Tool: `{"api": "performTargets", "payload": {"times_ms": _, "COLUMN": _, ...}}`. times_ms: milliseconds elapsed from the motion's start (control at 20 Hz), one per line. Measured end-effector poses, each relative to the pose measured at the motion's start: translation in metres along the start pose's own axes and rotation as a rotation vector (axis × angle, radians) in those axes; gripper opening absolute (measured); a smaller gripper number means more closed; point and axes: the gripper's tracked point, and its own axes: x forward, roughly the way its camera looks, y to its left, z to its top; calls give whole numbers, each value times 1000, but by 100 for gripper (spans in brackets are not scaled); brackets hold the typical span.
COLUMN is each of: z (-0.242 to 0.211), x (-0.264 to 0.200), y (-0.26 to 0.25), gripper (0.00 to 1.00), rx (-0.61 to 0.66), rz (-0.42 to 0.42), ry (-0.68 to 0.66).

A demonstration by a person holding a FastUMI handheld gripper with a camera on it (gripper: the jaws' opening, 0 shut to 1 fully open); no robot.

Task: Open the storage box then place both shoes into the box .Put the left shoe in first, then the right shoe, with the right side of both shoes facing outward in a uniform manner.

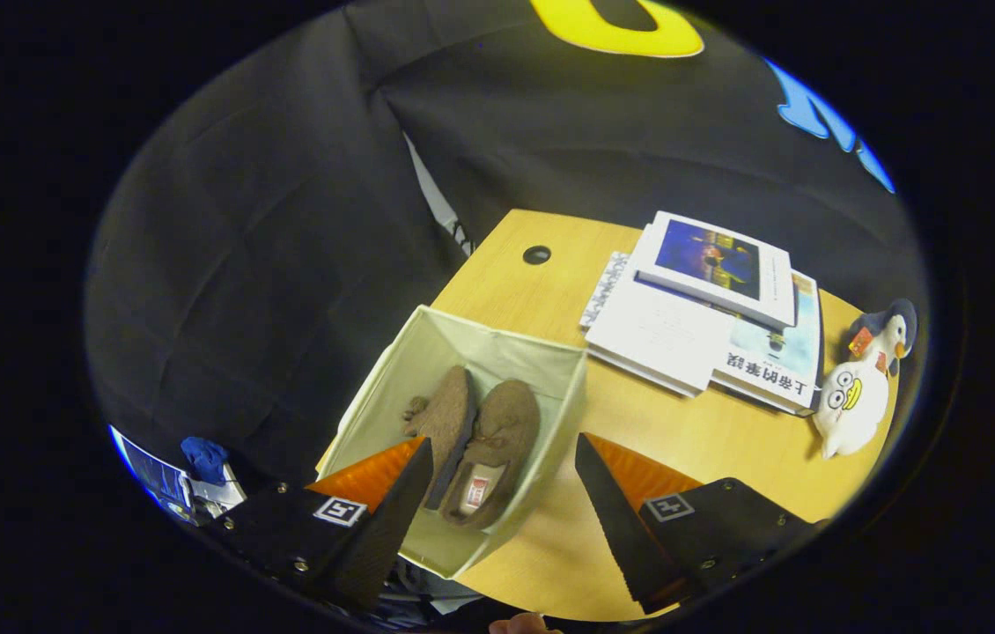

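A pale fabric storage box [497,352] sits open at the near corner of a wooden table [709,440]. Inside the box lie two brown shoes side by side, touching: the left shoe [449,423] standing on its side, the right shoe [497,449] with its opening facing up. The gripper [502,453] hangs above the box with its fingers spread wide and empty, one finger over the box's near left wall, the other over bare table just right of the box. Beyond the box to the right is a stack of books [709,317]. Further right of the box, near the table's edge, lies a white toy duck [858,396].
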Motion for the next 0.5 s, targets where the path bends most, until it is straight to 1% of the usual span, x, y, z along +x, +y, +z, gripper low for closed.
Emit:
{"api": "performTargets", "payload": {"times_ms": 100, "z": 11, "x": -30, "y": -26, "gripper": 99, "rx": 27, "rz": -37, "ry": -92}}
{"api": "performTargets", "payload": {"times_ms": 500, "z": 27, "x": -155, "y": -124, "gripper": 99, "rx": 117, "rz": -259, "ry": -437}}
